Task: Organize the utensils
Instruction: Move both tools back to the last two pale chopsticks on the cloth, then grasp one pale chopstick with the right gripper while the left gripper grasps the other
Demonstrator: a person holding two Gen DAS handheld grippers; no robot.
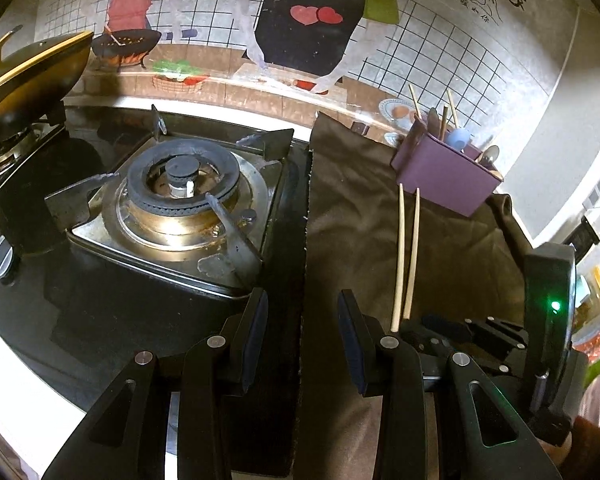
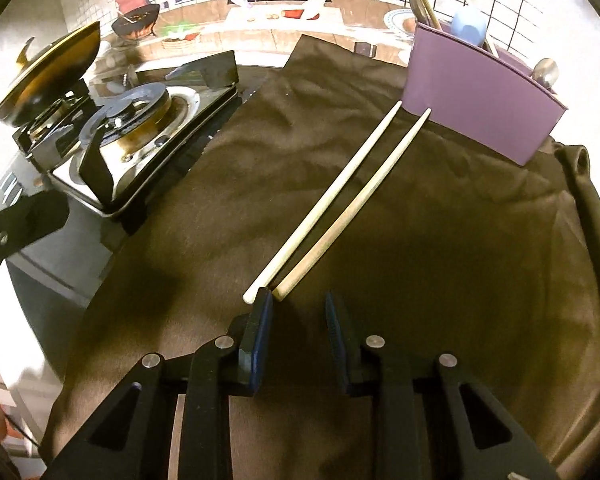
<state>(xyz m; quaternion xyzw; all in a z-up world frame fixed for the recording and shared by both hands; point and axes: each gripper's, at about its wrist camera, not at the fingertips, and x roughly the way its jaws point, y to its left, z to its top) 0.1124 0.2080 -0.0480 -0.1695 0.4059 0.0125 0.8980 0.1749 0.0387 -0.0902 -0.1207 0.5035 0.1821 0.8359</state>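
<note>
Two pale wooden chopsticks [image 2: 340, 204] lie side by side on a brown cloth [image 2: 228, 200], tips pointing at a purple utensil holder [image 2: 480, 108]. The holder holds chopsticks, a blue spoon [image 2: 470, 24] and a metal spoon [image 2: 544, 72]. My right gripper [image 2: 298, 304] is open and empty, just behind the chopsticks' near ends. My left gripper [image 1: 302, 304] is open and empty, over the cloth's left edge, left of the chopsticks [image 1: 406, 256]. The holder [image 1: 448, 172] shows at the far right of the left wrist view. The right gripper's body [image 1: 480, 336] is beside it.
A gas stove burner [image 1: 180, 192] with black pan supports sits left of the cloth [image 1: 352, 216]. A gold-lidded pan [image 1: 28, 76] rests on the far left burner. A tiled wall with a cartoon mural runs behind. Jars [image 1: 596, 304] stand at the right edge.
</note>
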